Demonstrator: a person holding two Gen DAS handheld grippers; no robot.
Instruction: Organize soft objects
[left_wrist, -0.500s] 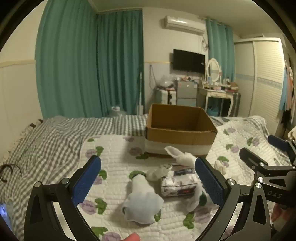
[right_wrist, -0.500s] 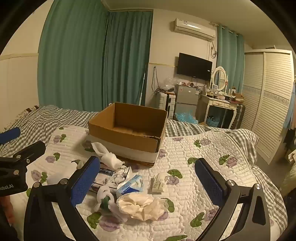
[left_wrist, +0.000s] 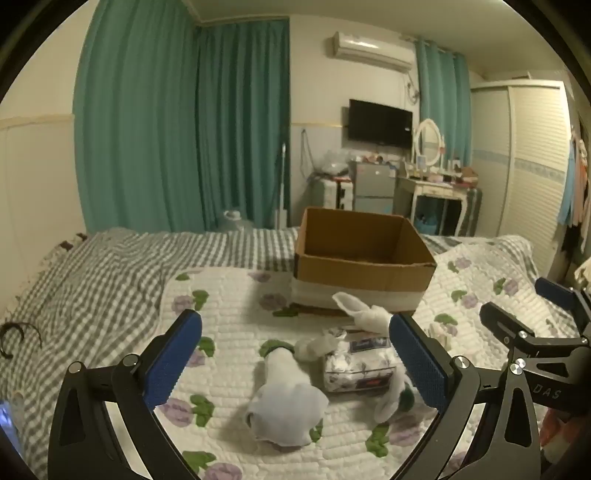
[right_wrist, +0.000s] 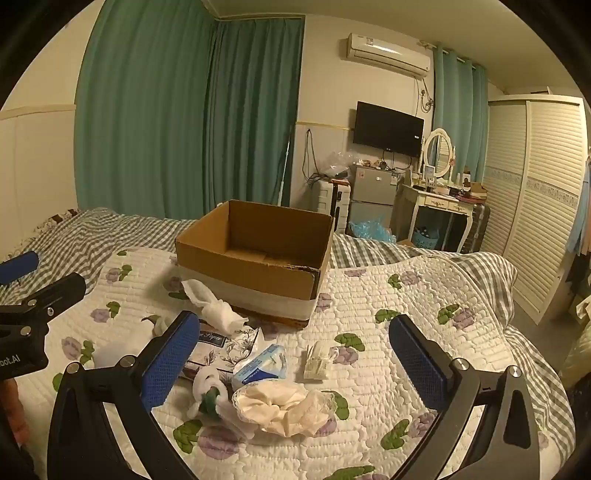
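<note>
On the quilt (right_wrist: 424, 295): cardboard box (right_wrist: 255, 269) seemingly empty | both tongs (left_wrist: 295, 365) (right_wrist: 295, 365) spread apart, gripping nothing

A home bedroom: a bed under a white floral quilt (right_wrist: 406, 314), floor-length teal curtains (right_wrist: 184, 118), a white dressing table with oval mirror (right_wrist: 437, 192), a louvred cream wardrobe (right_wrist: 535, 192), and a wall-mounted black television (right_wrist: 388, 127).

Beyond my tool hang tall teal curtains (right_wrist: 184, 110); a black wall television (right_wrist: 388, 127) and white slatted wardrobe (right_wrist: 535, 199) stand farther right.
</note>
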